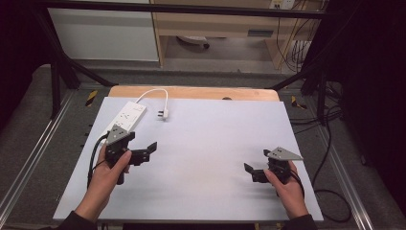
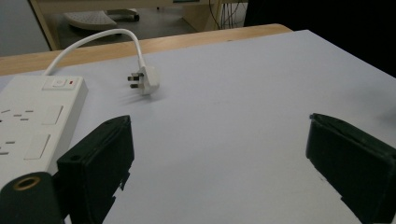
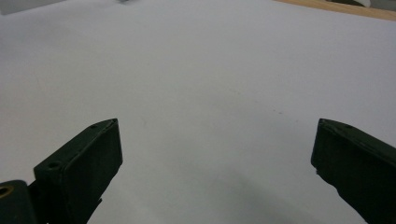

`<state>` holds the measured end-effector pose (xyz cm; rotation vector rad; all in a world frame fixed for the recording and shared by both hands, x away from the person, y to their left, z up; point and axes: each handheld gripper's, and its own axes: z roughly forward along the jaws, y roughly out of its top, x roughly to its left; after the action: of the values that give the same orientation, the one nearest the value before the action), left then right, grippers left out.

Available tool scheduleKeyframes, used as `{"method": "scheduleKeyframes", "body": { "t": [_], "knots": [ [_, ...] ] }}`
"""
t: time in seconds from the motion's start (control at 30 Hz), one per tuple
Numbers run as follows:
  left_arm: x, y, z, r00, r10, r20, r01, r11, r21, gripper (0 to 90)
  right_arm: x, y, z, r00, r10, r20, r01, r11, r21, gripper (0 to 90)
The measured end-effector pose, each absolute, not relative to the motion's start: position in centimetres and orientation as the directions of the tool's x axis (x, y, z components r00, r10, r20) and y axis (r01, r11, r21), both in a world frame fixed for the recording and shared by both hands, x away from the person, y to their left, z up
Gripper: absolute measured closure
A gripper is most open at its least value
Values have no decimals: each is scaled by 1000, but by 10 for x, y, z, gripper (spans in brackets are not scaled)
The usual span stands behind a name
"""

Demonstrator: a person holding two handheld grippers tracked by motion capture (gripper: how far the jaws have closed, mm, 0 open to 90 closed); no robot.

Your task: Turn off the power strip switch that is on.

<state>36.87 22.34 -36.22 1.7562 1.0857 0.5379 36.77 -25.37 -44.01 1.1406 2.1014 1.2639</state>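
High view showed both hands resting low on the pale grey surface [image 1: 201, 158], each with a gripper spread wide and grasping nothing. The left gripper [image 1: 152, 146] lay just beside the near end of the white plastic power strip [image 1: 127, 116], whose white cord [image 1: 152, 92] looped back to a white three-pin plug [image 1: 165, 114] lying loose on the surface, near the strip but apart from it. The right gripper [image 1: 249, 168] sat well apart from all this, over bare surface. In the left gripper view the plug [image 2: 147, 79] lay ahead between the jaws, pins pointing left. Reaching for it would likely go best with the jaws closing across the plug's flat body, not its cord, while the other gripper steadied the strip.
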Motion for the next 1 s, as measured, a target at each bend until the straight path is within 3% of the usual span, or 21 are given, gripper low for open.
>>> {"method": "scheduleKeyframes", "body": {
  "t": [1.0],
  "knots": [
    [318,252,-376,527,845,-92,404,-154,902,69,368,-253,-441,-565,824,43,427,247,870,25]
  ]
}}
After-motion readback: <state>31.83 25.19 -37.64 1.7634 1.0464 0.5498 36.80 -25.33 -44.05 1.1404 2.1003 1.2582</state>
